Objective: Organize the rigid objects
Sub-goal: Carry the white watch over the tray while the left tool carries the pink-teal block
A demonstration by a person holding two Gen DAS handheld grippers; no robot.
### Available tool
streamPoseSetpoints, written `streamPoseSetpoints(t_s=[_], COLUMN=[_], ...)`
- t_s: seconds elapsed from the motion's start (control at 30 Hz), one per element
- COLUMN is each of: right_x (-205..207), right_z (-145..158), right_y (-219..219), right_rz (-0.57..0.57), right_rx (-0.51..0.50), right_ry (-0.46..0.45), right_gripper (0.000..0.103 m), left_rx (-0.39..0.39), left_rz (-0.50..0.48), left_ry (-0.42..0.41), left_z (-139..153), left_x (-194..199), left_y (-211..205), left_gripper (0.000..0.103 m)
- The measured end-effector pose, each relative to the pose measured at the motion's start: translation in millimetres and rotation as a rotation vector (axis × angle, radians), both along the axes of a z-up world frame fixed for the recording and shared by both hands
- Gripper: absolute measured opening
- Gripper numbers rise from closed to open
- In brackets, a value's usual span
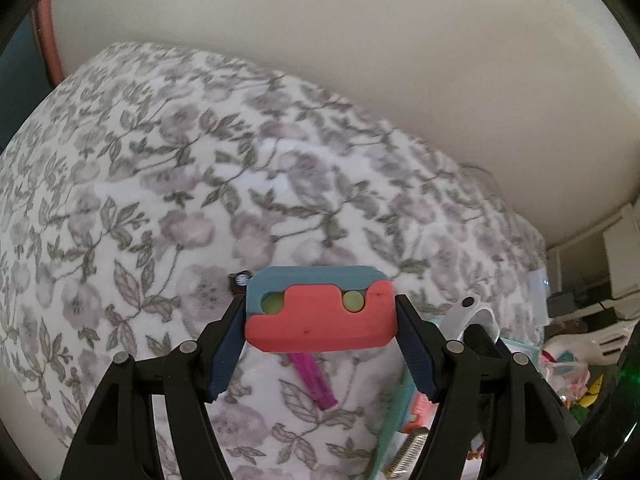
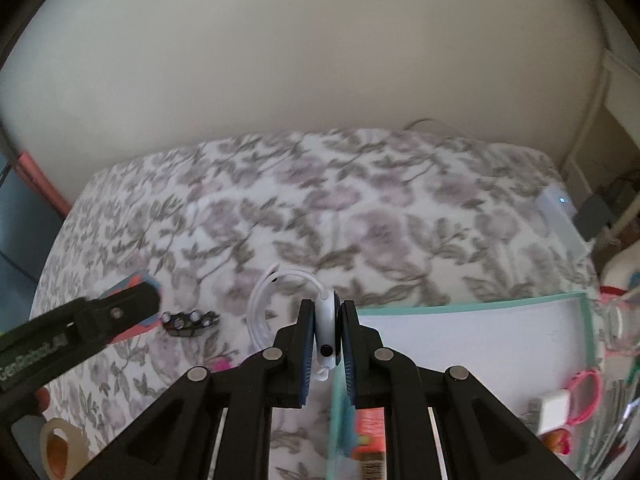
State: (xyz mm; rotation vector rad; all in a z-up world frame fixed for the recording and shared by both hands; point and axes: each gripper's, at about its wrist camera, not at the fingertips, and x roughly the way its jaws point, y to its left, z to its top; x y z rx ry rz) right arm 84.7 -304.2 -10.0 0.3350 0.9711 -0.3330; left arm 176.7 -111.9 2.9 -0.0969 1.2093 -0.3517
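Note:
My left gripper (image 1: 320, 312) is shut on a red and blue block (image 1: 320, 316) with two green discs in its slots, held across its short ends above the floral bedspread (image 1: 160, 160). In the right wrist view the same block (image 2: 138, 280) shows behind the left gripper's finger. My right gripper (image 2: 327, 308) is shut on a white round puck (image 2: 326, 320). Its white cable (image 2: 260, 308) hangs in a loop down to the bedspread. A teal-rimmed tray (image 2: 460, 307) with a white floor lies just right of the right gripper.
A black strip of small capacitors (image 2: 190, 322) lies left of the cable. A pink stick (image 1: 312, 380) lies under the block. A tape roll (image 2: 60, 448) sits bottom left. The tray holds a white adapter (image 2: 554, 410), a pink ring (image 2: 586, 396) and an orange box (image 2: 372, 428).

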Motion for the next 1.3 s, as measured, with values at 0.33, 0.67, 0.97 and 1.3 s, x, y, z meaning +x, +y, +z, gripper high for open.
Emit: streamPoseSetpoints(t_s=[0.33,0.67,0.97,1.3], right_x=[-51,-111,-129,-119], right_z=[14,8,1,-40], right_y=[-77,-147,-165,-165], right_rz=[-0.211,-0.447,-0.493,-0.46], right_rx=[0.002,0.012,0.02,0.057], right_ry=[0.004,0.056,0.081,0.19], right_gripper=[0.014,0.014,0.014,0.014], left_rx=[-0.007,0.035,0.097,0.145], left_rz=[-0.116,-0.298,-0.395,-0.428], left_ry=[-0.06,-0.072,-0.051,-0.071], left_z=[24,12,-20,-41], left_x=[-31,-76,-105,-113], left_y=[-42,-104,-140,-154], left_gripper=[0.072,0.072,0.072,0.072])
